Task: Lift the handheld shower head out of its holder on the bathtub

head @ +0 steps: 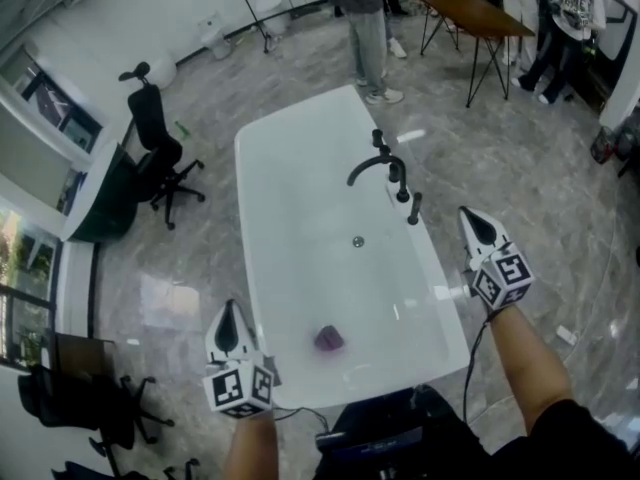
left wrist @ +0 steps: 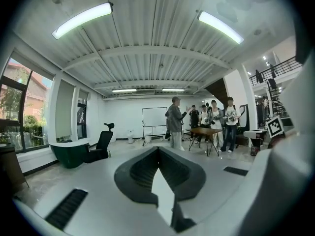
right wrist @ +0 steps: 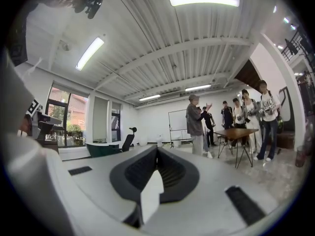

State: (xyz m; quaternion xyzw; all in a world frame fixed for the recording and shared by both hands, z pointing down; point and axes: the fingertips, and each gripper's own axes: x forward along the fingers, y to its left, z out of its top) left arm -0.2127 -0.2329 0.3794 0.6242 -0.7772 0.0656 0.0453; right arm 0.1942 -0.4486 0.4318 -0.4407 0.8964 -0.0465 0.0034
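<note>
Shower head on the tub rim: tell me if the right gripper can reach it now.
Probably yes: the right gripper hangs beside the shower head with nothing between, but its jaws are shut and must open first.

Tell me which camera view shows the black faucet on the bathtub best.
The head view: it looks down on the black faucet arching over the white bathtub. The left gripper view and the right gripper view face the room beyond and show no faucet.
</note>
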